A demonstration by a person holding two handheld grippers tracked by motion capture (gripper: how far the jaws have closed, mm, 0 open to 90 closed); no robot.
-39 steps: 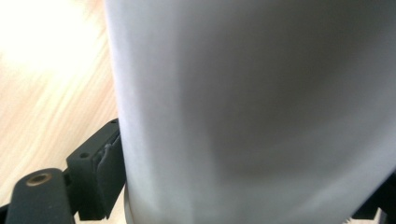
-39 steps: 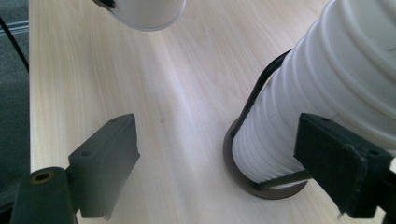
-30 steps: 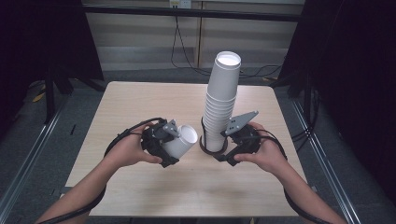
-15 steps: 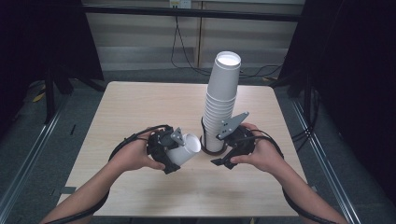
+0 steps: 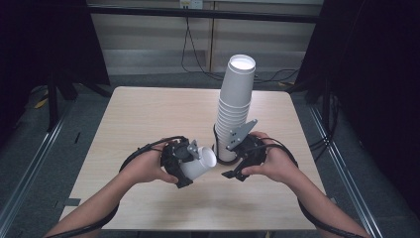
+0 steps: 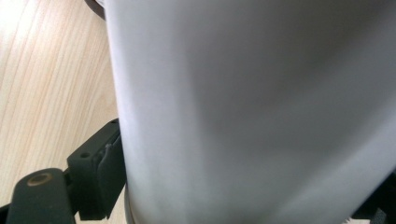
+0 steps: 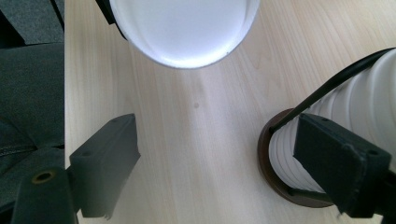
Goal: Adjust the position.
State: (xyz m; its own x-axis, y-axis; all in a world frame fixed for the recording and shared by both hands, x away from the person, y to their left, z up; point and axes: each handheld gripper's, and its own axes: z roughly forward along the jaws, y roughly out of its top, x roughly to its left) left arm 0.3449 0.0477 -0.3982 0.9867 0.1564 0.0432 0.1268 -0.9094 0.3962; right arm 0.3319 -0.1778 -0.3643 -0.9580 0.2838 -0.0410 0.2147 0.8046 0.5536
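My left gripper (image 5: 192, 166) is shut on a white paper cup (image 5: 199, 165) that lies sideways just above the table, its mouth facing right. In the left gripper view the cup's wall (image 6: 252, 112) is pressed close, with one black finger (image 6: 98, 175) against its left side. A tall stack of white cups (image 5: 234, 111) stands in a black wire holder on a round brown base (image 7: 276, 173). My right gripper (image 5: 227, 162) is open beside the foot of that stack. In the right gripper view its jaws (image 7: 219, 168) stand wide apart, the held cup's mouth (image 7: 184, 28) ahead and the stack (image 7: 364, 107) at right.
The light wood table (image 5: 148, 114) has bare surface at the back and left. Dark floor with metal rails (image 5: 29, 163) flanks the table. Black cables loop from both grippers near the hands. A dark trouser leg (image 7: 28, 93) lies past the table edge.
My left gripper has carried the cup toward the near edge and slightly right, closer to the right gripper. The right gripper has shifted a little nearer too. The stack has not moved.
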